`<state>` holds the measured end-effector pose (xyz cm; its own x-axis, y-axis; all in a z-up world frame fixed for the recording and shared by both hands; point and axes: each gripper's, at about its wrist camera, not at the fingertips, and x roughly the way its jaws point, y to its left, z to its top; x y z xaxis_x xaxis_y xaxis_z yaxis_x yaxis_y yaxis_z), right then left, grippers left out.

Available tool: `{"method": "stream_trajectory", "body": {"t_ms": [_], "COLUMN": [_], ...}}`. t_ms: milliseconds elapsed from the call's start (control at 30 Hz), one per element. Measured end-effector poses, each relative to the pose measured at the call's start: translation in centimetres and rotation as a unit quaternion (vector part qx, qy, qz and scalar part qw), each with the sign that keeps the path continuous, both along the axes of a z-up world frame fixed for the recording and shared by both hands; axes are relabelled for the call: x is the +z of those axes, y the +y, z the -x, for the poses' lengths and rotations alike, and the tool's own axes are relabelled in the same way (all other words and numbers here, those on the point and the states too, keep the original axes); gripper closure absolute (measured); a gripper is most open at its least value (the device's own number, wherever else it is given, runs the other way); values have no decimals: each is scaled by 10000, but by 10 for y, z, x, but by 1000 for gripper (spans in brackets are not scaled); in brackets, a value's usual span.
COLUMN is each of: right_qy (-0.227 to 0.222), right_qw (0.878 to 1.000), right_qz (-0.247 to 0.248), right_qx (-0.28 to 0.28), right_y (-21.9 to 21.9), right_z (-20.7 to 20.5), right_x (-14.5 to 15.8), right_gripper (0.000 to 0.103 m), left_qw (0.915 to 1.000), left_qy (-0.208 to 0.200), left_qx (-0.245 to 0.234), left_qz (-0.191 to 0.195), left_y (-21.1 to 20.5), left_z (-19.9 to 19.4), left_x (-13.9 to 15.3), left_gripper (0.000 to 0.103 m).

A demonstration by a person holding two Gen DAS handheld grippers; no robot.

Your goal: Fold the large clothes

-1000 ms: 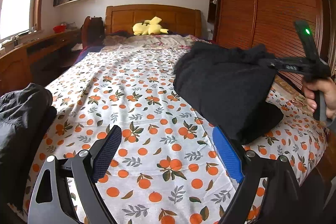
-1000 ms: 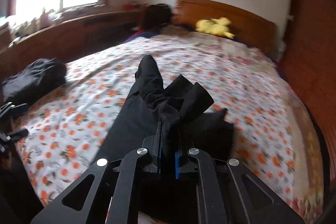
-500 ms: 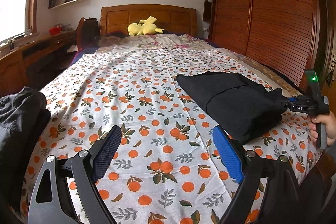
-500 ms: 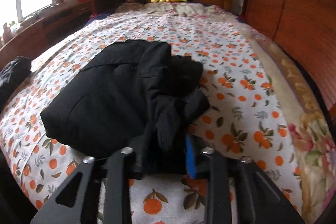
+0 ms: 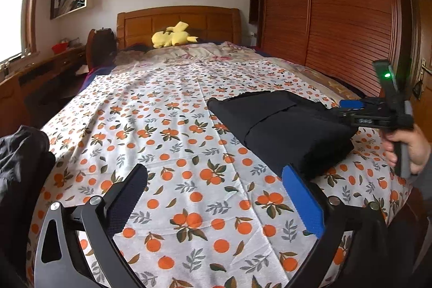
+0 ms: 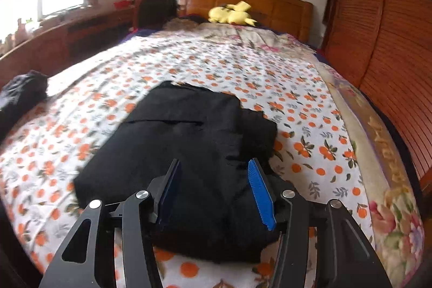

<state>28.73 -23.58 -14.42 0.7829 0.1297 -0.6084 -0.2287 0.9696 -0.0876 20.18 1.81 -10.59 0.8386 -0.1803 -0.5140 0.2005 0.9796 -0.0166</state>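
Observation:
A folded black garment (image 5: 286, 126) (image 6: 189, 147) lies flat on the orange-print bed sheet (image 5: 167, 131), near the bed's right side. My right gripper (image 6: 213, 174) hovers over its near edge with the jaws opening; the cloth lies below and between the pads, and neither pad presses on it. From the left wrist view that right gripper (image 5: 348, 109) sits at the garment's far right end, held by a hand (image 5: 407, 147). Over bare sheet to the left of the garment, my left gripper (image 5: 216, 180) has its jaws opening wide with nothing between them.
A second dark garment (image 5: 21, 161) (image 6: 21, 93) is heaped at the bed's left edge. A yellow plush toy (image 5: 172, 37) lies by the wooden headboard (image 5: 178, 20). A wooden wardrobe (image 5: 337, 12) lines the right side, a desk (image 5: 40, 72) and window the left.
The right gripper lowered the lifted black garment onto the sheet and released it, its jaws going from shut on the cloth to apart. The left gripper's jaws spread a little wider.

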Motion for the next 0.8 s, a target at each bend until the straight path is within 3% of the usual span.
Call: {"method": "stream_trajectory", "body": {"t_ms": [67, 133, 233, 333, 400, 500, 600, 733, 800], "right_qy": [9, 88, 562, 981, 875, 835, 797, 657, 678], "right_qw": [9999, 9995, 9975, 9887, 9904, 9920, 9939, 9951, 9940], "right_qz": [-22, -13, -389, -1099, -1010, -903, -761, -611, -703], "right_qx": [-155, -290, -198, 286, 355, 292, 55, -419, -498], "right_y": [-12, -25, -45, -55, -49, -43, -40, -41, -47], "right_z": [-4, -6, -11, -7, 8, 23, 31, 30, 27], "right_x": [-6, -13, -29, -39, -36, -37, -40, -47, -52], "right_gripper": [40, 34, 34, 82, 88, 89, 84, 53, 51], "left_qw": [9999, 9998, 9995, 9991, 9989, 9984, 9977, 9959, 9950], "left_qy": [65, 123, 143, 78, 54, 91, 149, 341, 513], "left_qx": [-77, -145, -269, -314, -387, -522, -624, -803, -822], "left_qz": [31, 25, -101, -259, -263, -183, -202, -239, -250], "left_y": [-4, -8, -17, -25, -30, -39, -49, -63, -67], "left_z": [-3, -7, -15, -29, -43, -71, -107, -162, -193], "left_x": [2, 3, 5, 10, 12, 11, 1, -25, -42], "left_gripper": [3, 3, 3, 3, 3, 3, 3, 3, 3]}}
